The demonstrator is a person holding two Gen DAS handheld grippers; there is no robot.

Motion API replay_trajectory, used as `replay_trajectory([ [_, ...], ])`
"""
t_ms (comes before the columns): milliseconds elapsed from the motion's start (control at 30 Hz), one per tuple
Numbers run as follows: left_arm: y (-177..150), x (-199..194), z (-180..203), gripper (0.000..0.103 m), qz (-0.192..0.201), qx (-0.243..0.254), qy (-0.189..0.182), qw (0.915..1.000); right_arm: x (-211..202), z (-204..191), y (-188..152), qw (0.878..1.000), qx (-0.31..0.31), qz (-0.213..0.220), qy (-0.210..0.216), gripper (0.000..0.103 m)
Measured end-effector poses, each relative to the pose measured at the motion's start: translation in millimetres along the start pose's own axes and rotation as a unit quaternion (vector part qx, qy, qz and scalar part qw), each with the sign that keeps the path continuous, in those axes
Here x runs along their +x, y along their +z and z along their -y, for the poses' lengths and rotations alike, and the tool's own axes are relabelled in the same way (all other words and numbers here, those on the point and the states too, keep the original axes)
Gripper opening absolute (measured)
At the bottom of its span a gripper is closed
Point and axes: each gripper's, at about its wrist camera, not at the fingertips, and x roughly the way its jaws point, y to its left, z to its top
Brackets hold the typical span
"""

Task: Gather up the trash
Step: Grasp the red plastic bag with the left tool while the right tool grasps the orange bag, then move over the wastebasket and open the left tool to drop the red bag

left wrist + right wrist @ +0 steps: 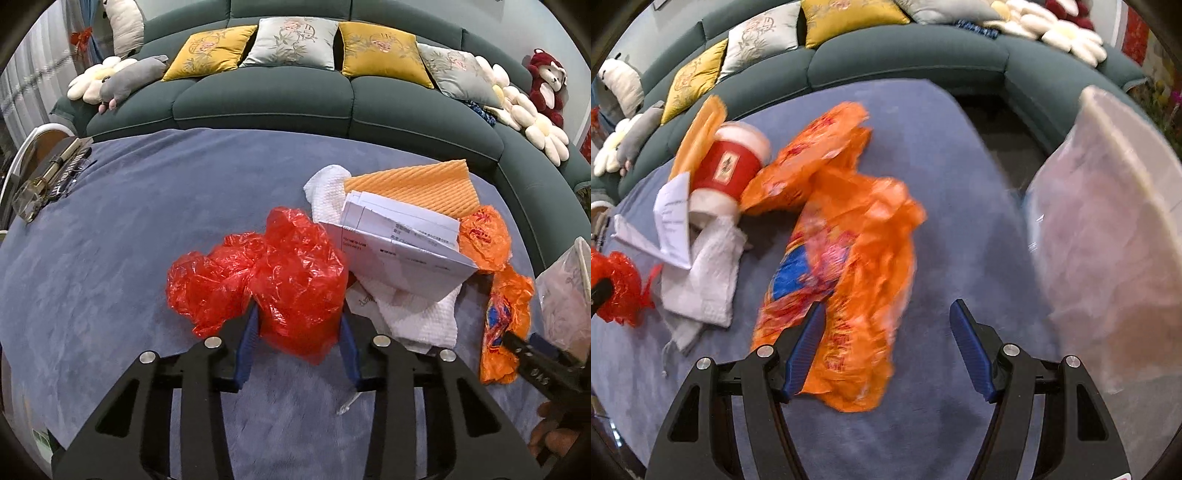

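Observation:
A crumpled red plastic bag (273,273) lies on the blue cloth and sits between the two blue pads of my left gripper (299,325), which press its near part. An orange plastic bag (846,266) lies in front of my right gripper (886,325), whose jaws stand wide apart over the bag's near end; it also shows in the left wrist view (502,325). Behind lie white papers (402,240), a white towel (417,314), an orange cloth (417,188) and a red paper cup (727,170).
A translucent trash bag (1108,240) stands at the right edge of the table. The blue-covered table (129,221) is ringed by a green sofa (266,99) with cushions and plush toys. A dark tray with glasses (51,177) sits far left.

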Motion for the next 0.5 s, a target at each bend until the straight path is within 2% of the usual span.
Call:
replay_trajectory([
  [33, -0.2, -3.1, -1.0, 0.037, 0.000, -0.002, 0.001, 1.0000, 2.8, -3.8, -2.5, 1.000, -0.002, -0.004, 0.003, 0.061],
  [67, -0.3, -6.1, -2.6, 0.037, 0.001, -0.004, 0.001, 1.0000, 3.8, -7.8, -4.5, 1.000, -0.008, -0.004, 0.001, 0.053],
  [100, -1.0, -10.4, -3.3, 0.037, 0.001, -0.005, 0.002, 1.0000, 2.4, -12.5, -6.6, 1.000, -0.017, 0.000, -0.002, 0.037],
  [200, -2.5, -22.9, -3.0, 0.037, 0.004, -0.006, 0.002, 1.0000, -7.7, -23.4, -9.1, 0.999, -0.044, 0.010, 0.000, 0.026],
  [267, -2.5, -32.3, -2.6, 0.037, 0.008, -0.009, 0.000, 0.9999, -21.1, -25.6, -8.0, 0.998, -0.051, 0.021, 0.006, 0.023],
  [500, -4.6, -74.4, 22.0, 0.036, 0.035, 0.001, -0.014, 0.9993, -87.4, -8.5, -9.5, 0.996, -0.039, 0.075, 0.027, 0.023],
])
